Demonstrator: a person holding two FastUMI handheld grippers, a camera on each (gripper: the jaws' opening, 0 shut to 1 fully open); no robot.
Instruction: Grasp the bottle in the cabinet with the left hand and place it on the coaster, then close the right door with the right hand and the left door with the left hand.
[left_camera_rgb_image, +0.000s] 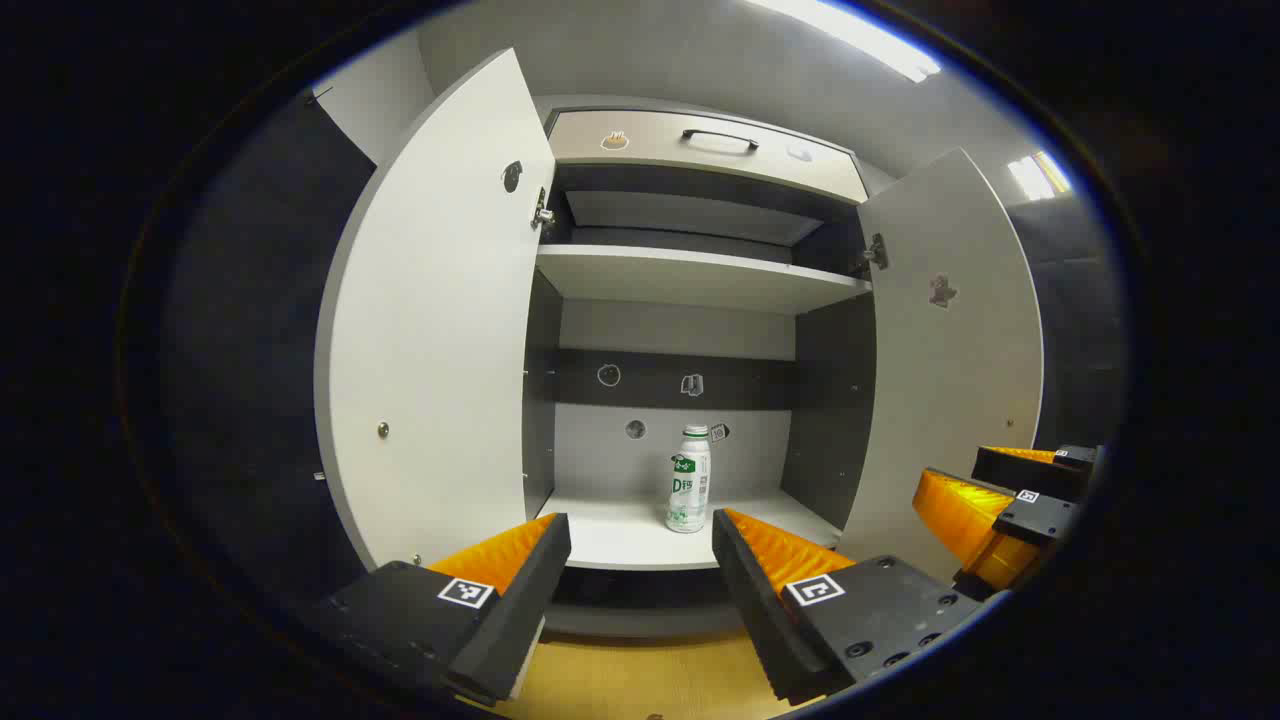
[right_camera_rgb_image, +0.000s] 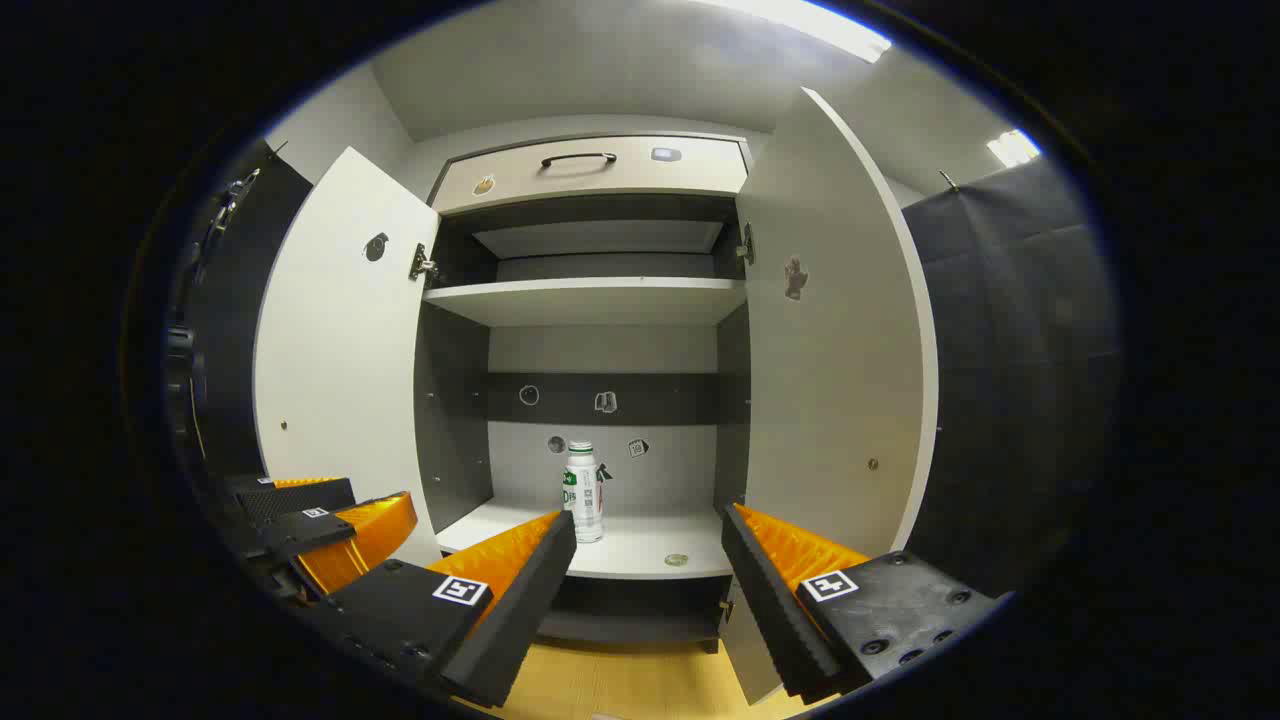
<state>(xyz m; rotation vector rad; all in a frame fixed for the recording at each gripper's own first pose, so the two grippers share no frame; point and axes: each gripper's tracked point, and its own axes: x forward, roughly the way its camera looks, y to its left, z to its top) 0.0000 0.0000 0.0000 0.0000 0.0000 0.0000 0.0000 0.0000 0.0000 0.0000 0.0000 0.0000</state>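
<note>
Nothing done yet: bottle (left_camera_rgb_image: 689, 479) upright mid lower shelf (left_camera_rgb_image: 620, 535) of cabinet, both doors open; left gripper (left_camera_rgb_image: 640, 545) and right gripper (right_camera_rgb_image: 648, 545) jaws wide, empty, short of the shelf's front edge

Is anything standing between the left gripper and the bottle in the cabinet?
Nothing visible. The left gripper is open in front of the cabinet, both doors swung wide, and the bottle stands upright and alone on the lower shelf ahead of its fingers.
</note>
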